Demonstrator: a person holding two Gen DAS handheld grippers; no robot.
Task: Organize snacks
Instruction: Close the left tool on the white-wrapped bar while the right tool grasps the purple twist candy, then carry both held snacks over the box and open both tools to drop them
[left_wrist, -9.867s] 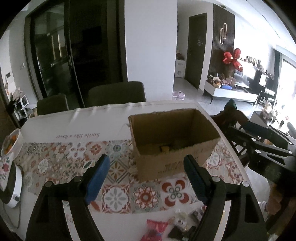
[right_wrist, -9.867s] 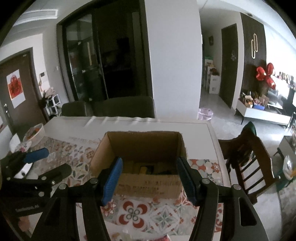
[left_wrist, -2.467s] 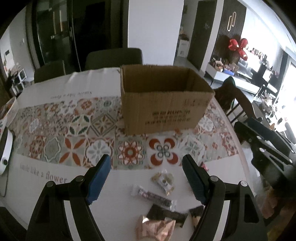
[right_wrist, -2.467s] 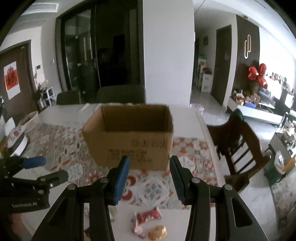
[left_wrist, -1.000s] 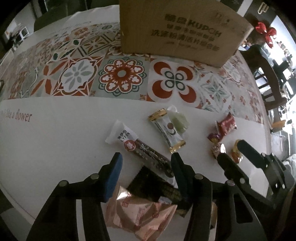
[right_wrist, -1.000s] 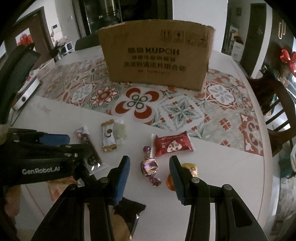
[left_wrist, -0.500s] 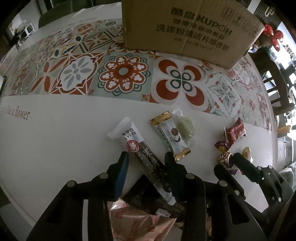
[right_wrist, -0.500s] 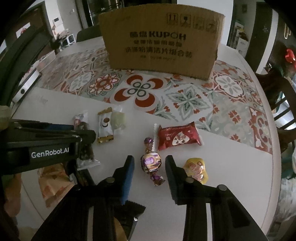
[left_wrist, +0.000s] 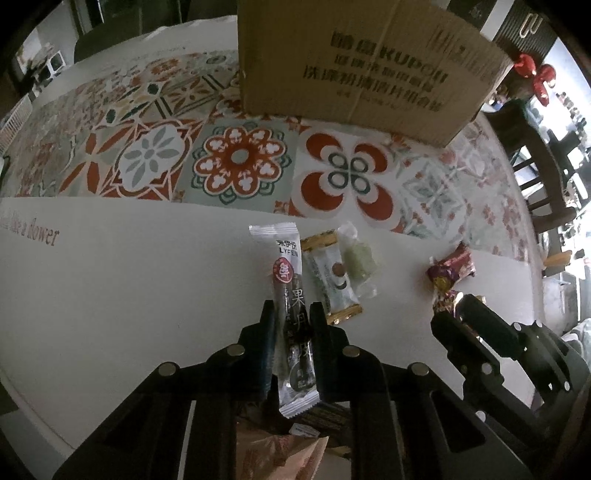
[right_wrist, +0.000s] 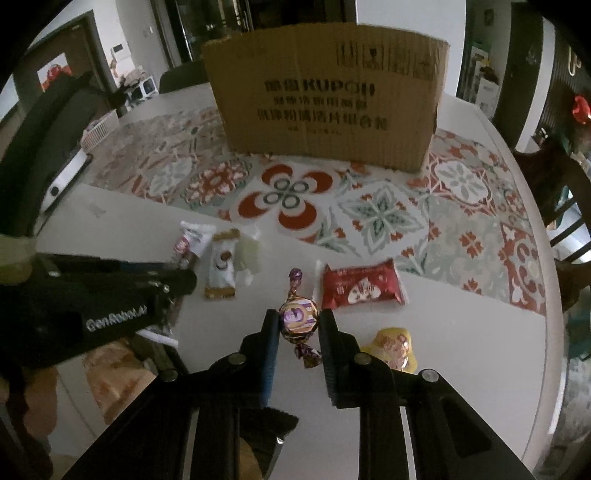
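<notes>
My left gripper (left_wrist: 292, 317) is shut on a long dark snack bar (left_wrist: 291, 291) with a white end, lifted a little off the white table (left_wrist: 129, 288). My right gripper (right_wrist: 298, 320) is shut on a round purple-and-gold candy (right_wrist: 297, 316) with twisted ends. The brown cardboard box (left_wrist: 362, 66) stands beyond on the patterned runner; it also shows in the right wrist view (right_wrist: 328, 99). A white-and-gold snack pack (left_wrist: 330, 280), a pale green candy (left_wrist: 357, 258), a red packet (right_wrist: 360, 288) and a yellow candy (right_wrist: 393, 349) lie on the table.
A pink-orange pouch (left_wrist: 280, 458) and a dark wrapper (left_wrist: 328, 413) lie under my left gripper. A wooden chair (left_wrist: 543, 162) stands at the table's right edge. A white appliance (right_wrist: 64, 184) and a basket (right_wrist: 99, 129) sit at the far left.
Both grippers closed: the left on the long snack bar, which now points straight ahead, and the right on the purple candy. Both moved in closer over the snacks.
</notes>
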